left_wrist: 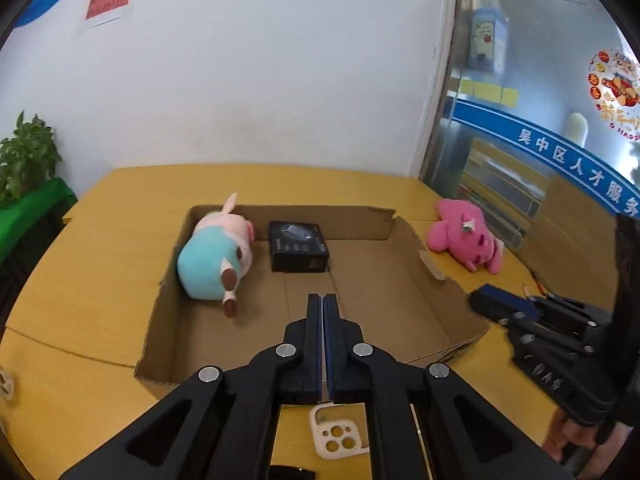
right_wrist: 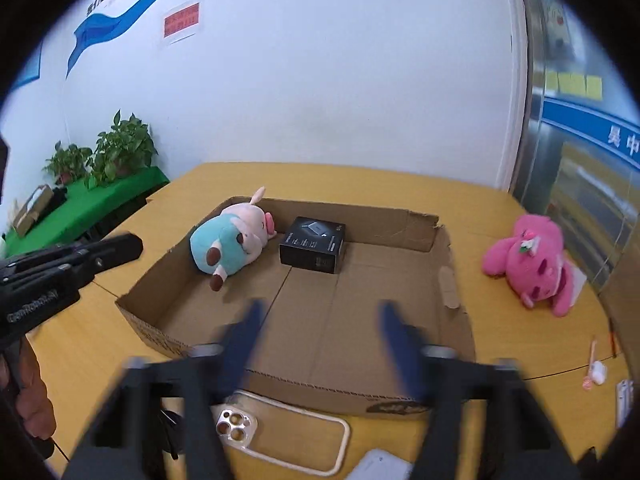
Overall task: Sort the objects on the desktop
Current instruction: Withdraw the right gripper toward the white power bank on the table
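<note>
Left gripper (left_wrist: 322, 300): jaws pressed together, nothing between.
Right gripper (right_wrist: 320, 316): blurred, fingers spread, empty.
Cardboard box (right_wrist: 448, 280): holds pig plush (right_wrist: 228, 240) at 10 o'clock, black box (right_wrist: 314, 245) beside it.
Pink plush (right_wrist: 528, 264): on table, 3 o'clock of box.
Phone case (right_wrist: 280, 436): 6 o'clock, outside box.

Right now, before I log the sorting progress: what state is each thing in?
Cardboard tray: open-topped, holding two items.
Pig toy: on its side inside tray.
Black box: closed, inside tray.
Pink toy: lying on table, outside tray.
Phone case: empty, on table.
Left gripper: shut, empty.
Right gripper: jaws apart, empty.
</note>
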Tool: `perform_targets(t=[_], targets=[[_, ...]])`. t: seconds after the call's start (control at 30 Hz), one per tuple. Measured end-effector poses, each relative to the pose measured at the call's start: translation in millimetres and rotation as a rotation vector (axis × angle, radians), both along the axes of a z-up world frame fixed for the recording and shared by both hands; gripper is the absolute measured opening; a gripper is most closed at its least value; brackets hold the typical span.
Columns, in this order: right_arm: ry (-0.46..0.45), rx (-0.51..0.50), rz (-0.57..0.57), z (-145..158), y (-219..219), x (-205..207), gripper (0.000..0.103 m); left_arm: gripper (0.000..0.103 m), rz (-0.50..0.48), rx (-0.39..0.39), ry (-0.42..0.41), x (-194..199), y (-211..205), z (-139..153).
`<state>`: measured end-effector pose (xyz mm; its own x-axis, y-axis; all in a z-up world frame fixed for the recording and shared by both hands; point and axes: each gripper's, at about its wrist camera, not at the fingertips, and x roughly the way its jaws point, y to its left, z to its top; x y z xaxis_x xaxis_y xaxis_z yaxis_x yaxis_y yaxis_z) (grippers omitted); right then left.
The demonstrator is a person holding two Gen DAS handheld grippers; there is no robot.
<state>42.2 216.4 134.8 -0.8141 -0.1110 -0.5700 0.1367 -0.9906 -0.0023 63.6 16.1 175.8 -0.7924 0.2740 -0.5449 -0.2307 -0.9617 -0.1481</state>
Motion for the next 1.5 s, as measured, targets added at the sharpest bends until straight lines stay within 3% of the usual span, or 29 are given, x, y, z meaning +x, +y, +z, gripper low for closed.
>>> perform_targets(t=[0.07,0.1,0.13,0.2,0.27,0.4,1.03,1.33,1.43,1.5], targets=[[-0.027,-0.034,0.011,0.7,0.9,5.3,0.006,0.016,0.04,-0.022,0.009,4.6,-0.8,0.0],[-0.026,-0.036,0.019,1.5,0.6,8.7,0.019,0.055,0.05,-0.019,0.013,7.3,-2.2,1.0],[-0.023,-0.024,0.015,2.2,-0.2,12.5,0.056,0.101,0.06,-0.011,0.019,9.0,-4.1,2.5],[-0.016,-0.007,-0.012,1.9,-1.9,18.3,0.097,0.103,0.109,0.001,0.068,18.6,-10.5,8.1],[0.028,-0.018,-0.02,4.6,-1.6,27.5,0.097,0.103,0.108,-0.015,0.082,22.3,-11.7,11.2],[0.027,-0.024,-0.015,5.1,-1.6,28.6,0.097,0.103,0.105,-0.06,0.073,26.0,-10.3,7.8],[0.003,-0.056,-0.009,-7.5,11.2,26.9,0.097,0.103,0.128,-0.066,0.058,31.5,-6.6,-2.2],[-0.006,-0.095,-0.009,-15.1,19.0,34.4,0.097,0.103,0.068,-0.079,0.036,34.1,-3.7,-8.8],[-0.055,-0.125,-0.025,-33.5,34.9,43.7,0.097,0.103,0.023,-0.078,0.01,39.9,0.1,-20.0],[-0.134,-0.127,-0.044,-55.2,47.7,50.5,0.097,0.103,-0.008,-0.085,-0.024,43.5,6.1,-35.0]])
